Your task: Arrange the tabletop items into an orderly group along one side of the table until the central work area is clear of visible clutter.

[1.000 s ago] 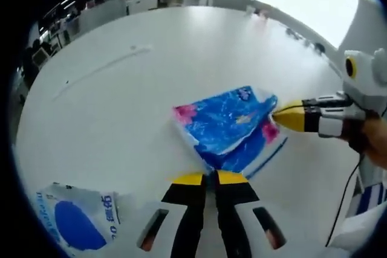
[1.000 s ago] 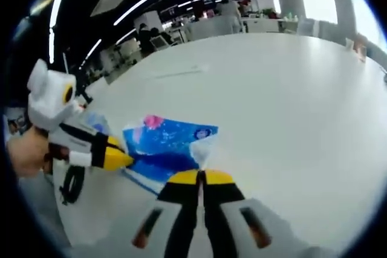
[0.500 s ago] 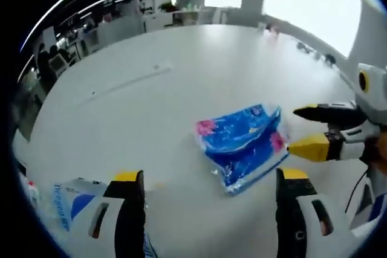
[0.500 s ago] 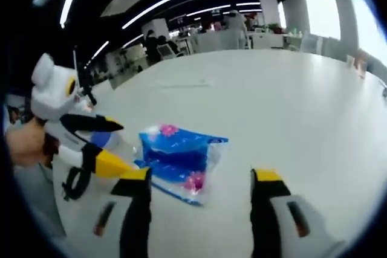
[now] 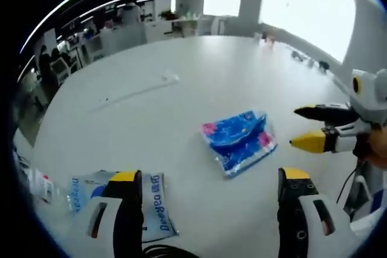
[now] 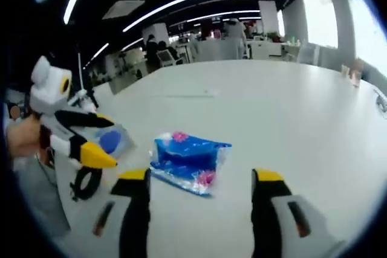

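- In the left gripper view, we see the left gripper (image 5: 205, 176) with its two black, yellow-tipped jaws standing wide apart, and nothing is between them.
- In the right gripper view, the right gripper (image 6: 199, 176) has its jaws wide apart in the same way, and it also holds nothing.
- Beyond the tips of both grippers, a blue plastic pack with pink flower marks (image 5: 239, 141) lies flat on the large round white table (image 5: 151, 113). No jaw touches it.
- In the right gripper view, this same blue pack (image 6: 187, 158) sits just past the left jaw, with its crinkled end pointing toward the gap between the jaws.
- Each gripper also comes into the other's view. The right gripper enters the left gripper view from the right side, near the pack but apart from it. The left gripper enters the right gripper view from the left side, held by a hand (image 6: 21, 137).
- A white flat pack with a blue circle and blue letters (image 5: 154, 200) lies near the table edge, partly behind the left jaw in the left gripper view, and well apart from the blue pack.
- In the right gripper view, we can see part of this white pack (image 6: 112, 140) behind the left gripper.
- A black cable loop (image 6: 87, 182) lies on the table under the left gripper.
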Tool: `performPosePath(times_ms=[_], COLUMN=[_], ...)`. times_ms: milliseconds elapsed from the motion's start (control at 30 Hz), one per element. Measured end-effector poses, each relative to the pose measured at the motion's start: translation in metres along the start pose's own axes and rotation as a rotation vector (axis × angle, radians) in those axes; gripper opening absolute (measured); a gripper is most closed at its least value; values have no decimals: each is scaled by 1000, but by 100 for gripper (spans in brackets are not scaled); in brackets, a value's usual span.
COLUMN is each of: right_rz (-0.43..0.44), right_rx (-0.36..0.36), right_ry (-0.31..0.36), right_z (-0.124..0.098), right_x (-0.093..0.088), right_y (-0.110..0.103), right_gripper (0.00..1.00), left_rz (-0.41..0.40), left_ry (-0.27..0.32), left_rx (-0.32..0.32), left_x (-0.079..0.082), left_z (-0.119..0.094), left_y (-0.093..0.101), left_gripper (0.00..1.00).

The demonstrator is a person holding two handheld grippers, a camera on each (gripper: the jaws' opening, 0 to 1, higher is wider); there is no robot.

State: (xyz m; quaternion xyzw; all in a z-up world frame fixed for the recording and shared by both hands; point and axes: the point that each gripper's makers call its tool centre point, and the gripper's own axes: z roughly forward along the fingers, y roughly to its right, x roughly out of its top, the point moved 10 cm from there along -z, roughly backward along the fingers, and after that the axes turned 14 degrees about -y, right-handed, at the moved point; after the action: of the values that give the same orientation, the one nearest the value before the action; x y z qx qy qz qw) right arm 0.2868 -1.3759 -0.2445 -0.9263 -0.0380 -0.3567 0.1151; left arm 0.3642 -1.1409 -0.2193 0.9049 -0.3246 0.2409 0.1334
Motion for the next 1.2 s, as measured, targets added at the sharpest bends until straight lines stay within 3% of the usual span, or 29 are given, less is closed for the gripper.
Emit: performPosePath(times_ms=[267, 733, 1200], right_rz=[-3, -15, -10], right_rx=[-21, -28, -9], right_ry=[-19, -7, -35], right_z=[-10, -20, -20], right_x=[-9, -7, -22], right_y=[-11, -40, -69], right_gripper=[65, 63, 59], left_rz=[-48, -30, -37], left_ry=[15, 40, 16], left_rx=[-9, -14, 23], left_x=[-23, -42, -79], left_z=[-23, -51, -80], left_y=[-15, -29, -67], left_gripper=[90, 87, 85])
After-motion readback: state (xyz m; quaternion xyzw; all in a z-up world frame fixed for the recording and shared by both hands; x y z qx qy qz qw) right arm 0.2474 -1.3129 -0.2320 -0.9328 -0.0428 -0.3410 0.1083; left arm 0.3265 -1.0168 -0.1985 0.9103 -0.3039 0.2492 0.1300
